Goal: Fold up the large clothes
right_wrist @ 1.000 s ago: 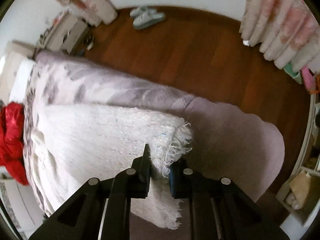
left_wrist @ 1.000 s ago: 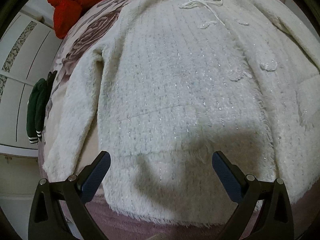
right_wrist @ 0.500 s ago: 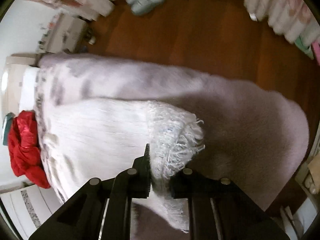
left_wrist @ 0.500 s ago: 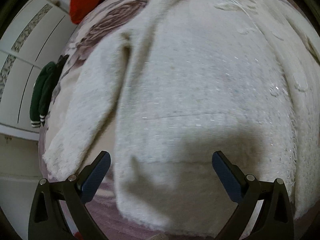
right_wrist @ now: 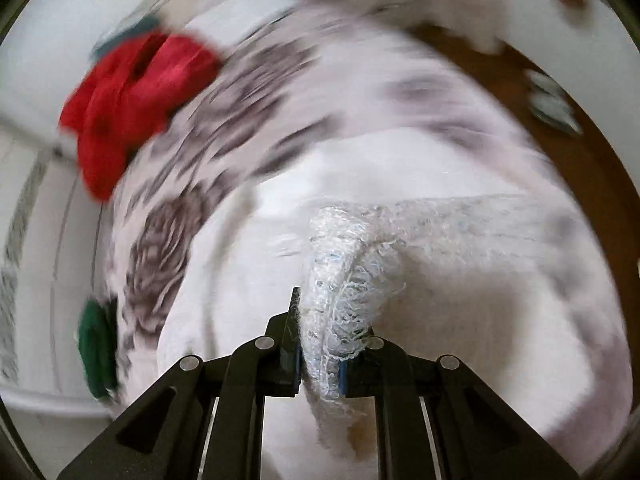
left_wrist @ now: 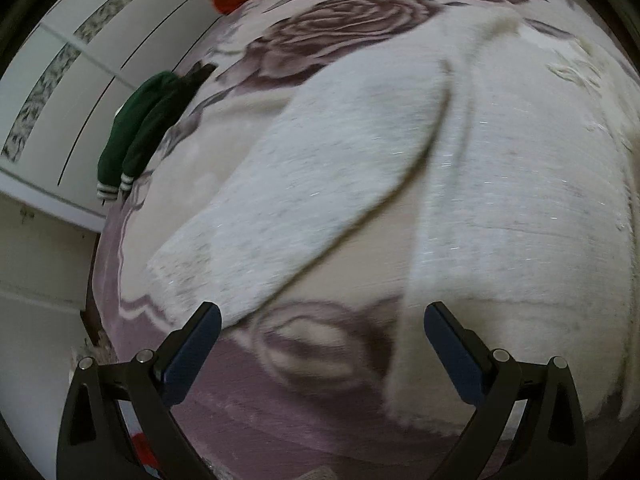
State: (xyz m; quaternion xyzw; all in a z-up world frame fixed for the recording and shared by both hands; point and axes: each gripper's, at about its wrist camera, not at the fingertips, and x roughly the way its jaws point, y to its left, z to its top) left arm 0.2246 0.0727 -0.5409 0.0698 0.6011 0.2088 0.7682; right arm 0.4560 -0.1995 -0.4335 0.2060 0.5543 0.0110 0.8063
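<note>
My right gripper [right_wrist: 320, 354] is clamped on the fringed hem of the white fuzzy sweater [left_wrist: 500, 200], which lies spread on the rose-patterned blanket [left_wrist: 340, 32]. My left gripper [left_wrist: 322, 344] hangs with jaws wide apart above the blanket's near edge, between sleeve [left_wrist: 304, 184] and body.

clear: blanket [left_wrist: 304, 392] below sleeve [left_wrist: 280, 200] | blocked — green garment [left_wrist: 132, 136], probably bed-edge
</note>
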